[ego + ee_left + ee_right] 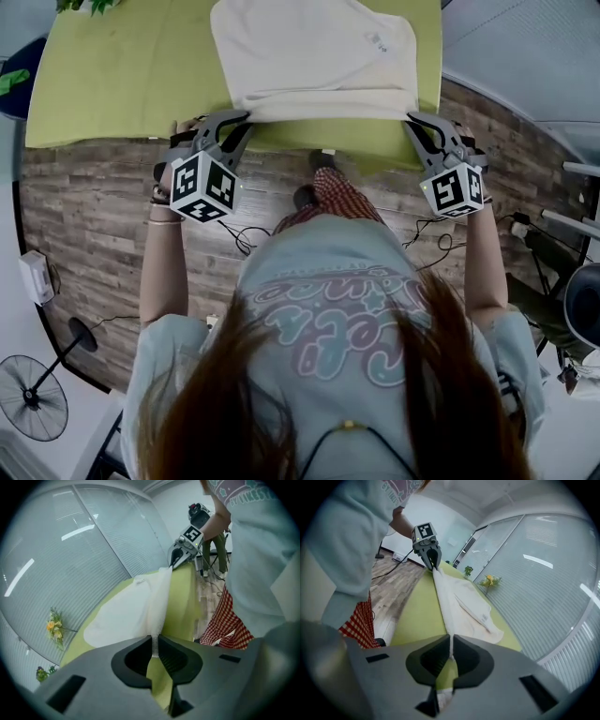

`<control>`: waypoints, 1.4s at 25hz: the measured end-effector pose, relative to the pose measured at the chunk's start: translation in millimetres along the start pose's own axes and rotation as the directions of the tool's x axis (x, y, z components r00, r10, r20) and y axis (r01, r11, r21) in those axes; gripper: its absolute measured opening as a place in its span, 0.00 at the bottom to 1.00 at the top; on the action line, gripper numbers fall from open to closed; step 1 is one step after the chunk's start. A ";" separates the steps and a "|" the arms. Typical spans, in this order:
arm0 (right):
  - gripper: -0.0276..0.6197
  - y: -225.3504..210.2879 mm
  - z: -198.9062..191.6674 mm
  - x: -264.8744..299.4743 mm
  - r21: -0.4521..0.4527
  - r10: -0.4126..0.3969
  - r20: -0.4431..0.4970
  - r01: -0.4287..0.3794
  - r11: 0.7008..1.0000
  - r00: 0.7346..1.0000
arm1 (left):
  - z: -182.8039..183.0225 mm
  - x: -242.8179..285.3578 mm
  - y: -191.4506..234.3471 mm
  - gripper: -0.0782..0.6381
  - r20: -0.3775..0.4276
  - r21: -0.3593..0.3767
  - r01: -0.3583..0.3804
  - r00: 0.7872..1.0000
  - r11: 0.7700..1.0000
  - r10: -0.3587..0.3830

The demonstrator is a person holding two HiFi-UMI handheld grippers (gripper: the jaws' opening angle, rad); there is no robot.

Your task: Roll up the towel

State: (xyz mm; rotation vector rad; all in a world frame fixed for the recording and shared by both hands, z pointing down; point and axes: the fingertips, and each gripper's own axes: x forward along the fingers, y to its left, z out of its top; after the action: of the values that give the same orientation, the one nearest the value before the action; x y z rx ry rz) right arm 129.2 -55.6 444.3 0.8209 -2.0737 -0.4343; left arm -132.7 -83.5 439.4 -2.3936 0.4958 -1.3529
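Gripping the near left corner of the white towel with the left tool, clenched tight on a thin fold of the cloth. Gripping the near right corner the same way with the right tool, likewise clenched on the fabric. Holding the near hem stretched in a straight line between both tools, lifted a little along the front edge of the green bench. Rest of the towel lying flat, spread toward the far side of the bench, small label near its far right corner. Yellow flowers past the bench, by the window blinds. Wood-pattern floor below, standing fan at the left
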 end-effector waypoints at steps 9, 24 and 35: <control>0.08 12.5 9.9 -13.8 0.258 0.271 0.047 -0.274 0.926 0.961 | -5.9 -15.1 -11.7 0.17 -0.008 -0.201 0.187 0.981 0.961 -0.193; 0.14 -19.4 -0.9 28.0 0.454 0.454 0.045 -0.423 0.784 0.890 | -10.0 13.7 24.5 0.19 -0.111 -0.300 0.335 0.918 0.893 -0.381; 0.31 -50.1 23.5 1.8 0.400 0.159 0.151 -0.208 0.893 0.976 | -11.3 16.2 22.7 0.19 -0.116 -0.326 0.286 0.934 0.901 -0.339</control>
State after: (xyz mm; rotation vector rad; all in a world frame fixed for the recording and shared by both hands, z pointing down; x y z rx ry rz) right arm 129.2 -93.0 403.4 0.8435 -2.3667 0.0734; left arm -137.6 -112.3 446.5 -2.7113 0.3966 -1.7440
